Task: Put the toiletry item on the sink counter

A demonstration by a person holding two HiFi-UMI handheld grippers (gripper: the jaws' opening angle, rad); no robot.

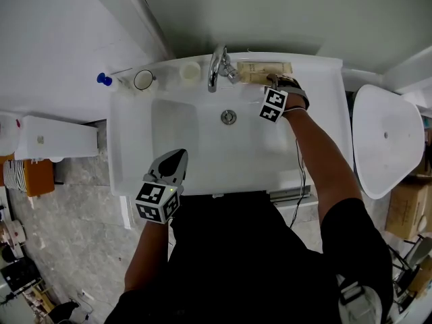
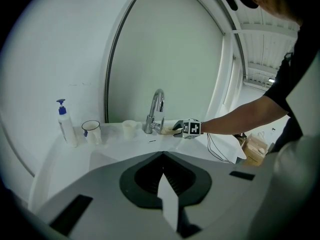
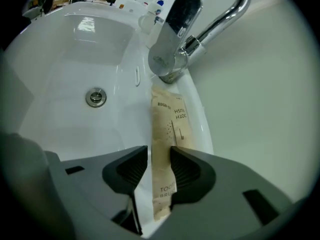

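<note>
Right gripper: jaws spread, straddling the tan toothbrush packet without pinching it. The packet lies flat on the white bench ledge behind the basin, far end just beside the tap base. Left gripper: jaws pressed together, empty, at the basin's near rim. Pump bottle, mug and small cup stand back left.

R claw at tan pkt beside faucet on counter.
</note>
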